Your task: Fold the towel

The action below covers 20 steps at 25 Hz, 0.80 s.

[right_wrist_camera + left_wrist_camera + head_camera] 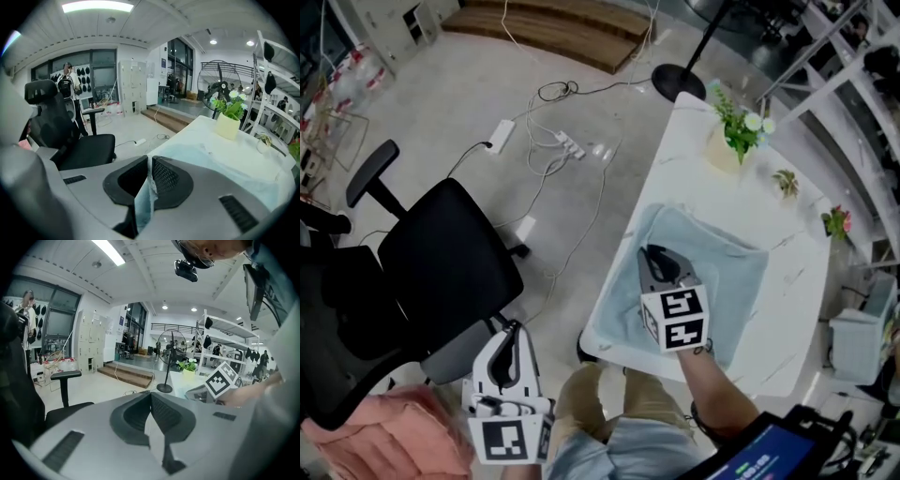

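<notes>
Step in hand reads as the first fold, going by how things lie. The light blue towel (727, 272) is spread on the near part of the white table (694, 141), with its left side at or just over the table's left rim and no flat fold laid yet. The right gripper (661, 264) is over the towel's left part, and its jaws are pinched together on a thin strip of the blue cloth, which shows clearly between the pads in the right gripper view. The left gripper (511, 352) is well apart from the towel, off the table to the near left, above the floor just beside the black office chair (441, 262). Its jaws are together with nothing between them. To do this well, my call is that the left gripper should come over, open, and take the matching corner on the same edge. That way both ends travel together, since one pinch alone would likely drag the cloth over skewed. The right pinch looks shallow, so the clamp needs to stay firm and should not be yanked. Lift only enough to clear the rest of the cloth, carry the edge straight across to the opposite edge, and line up the corners before letting go. The potted plant (733, 131) at the far end is well apart from the towel, so there is little risk of knocking it.
</notes>
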Each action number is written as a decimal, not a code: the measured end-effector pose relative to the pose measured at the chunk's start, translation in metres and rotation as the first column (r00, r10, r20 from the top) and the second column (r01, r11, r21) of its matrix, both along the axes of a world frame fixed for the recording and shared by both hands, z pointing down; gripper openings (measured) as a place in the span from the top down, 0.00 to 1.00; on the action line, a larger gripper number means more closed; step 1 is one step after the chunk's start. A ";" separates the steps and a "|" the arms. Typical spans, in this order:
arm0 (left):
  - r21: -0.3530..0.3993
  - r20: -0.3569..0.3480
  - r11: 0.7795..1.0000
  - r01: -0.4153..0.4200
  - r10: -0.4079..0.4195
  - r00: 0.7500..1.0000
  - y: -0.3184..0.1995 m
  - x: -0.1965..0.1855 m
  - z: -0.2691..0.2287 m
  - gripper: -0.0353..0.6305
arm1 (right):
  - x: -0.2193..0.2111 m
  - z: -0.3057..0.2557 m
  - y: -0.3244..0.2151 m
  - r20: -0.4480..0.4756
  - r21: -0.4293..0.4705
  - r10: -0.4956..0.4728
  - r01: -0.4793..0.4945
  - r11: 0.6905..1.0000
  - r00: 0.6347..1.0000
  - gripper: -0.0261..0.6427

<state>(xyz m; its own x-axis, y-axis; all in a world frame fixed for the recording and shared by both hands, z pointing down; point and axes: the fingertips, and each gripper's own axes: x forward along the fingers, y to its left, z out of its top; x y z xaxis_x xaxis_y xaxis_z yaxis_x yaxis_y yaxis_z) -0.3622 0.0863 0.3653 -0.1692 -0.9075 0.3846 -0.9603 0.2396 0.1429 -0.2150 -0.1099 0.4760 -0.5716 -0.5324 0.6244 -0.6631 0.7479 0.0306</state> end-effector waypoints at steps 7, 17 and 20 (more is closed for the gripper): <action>-0.017 -0.019 0.999 0.028 -0.028 0.999 0.010 -0.012 0.008 0.94 | -0.021 0.024 0.014 -0.080 -0.073 -0.113 0.107 0.992 0.990 0.72; 0.076 -0.007 0.993 -0.096 0.097 0.995 -0.028 0.028 -0.025 0.94 | -0.011 -0.096 0.027 0.176 -0.026 -0.180 0.188 0.982 0.968 0.64; 0.104 0.009 0.984 -0.148 0.148 0.989 -0.046 0.041 -0.035 0.94 | 0.033 -0.101 0.007 0.183 -0.026 -0.100 0.106 0.994 0.978 0.64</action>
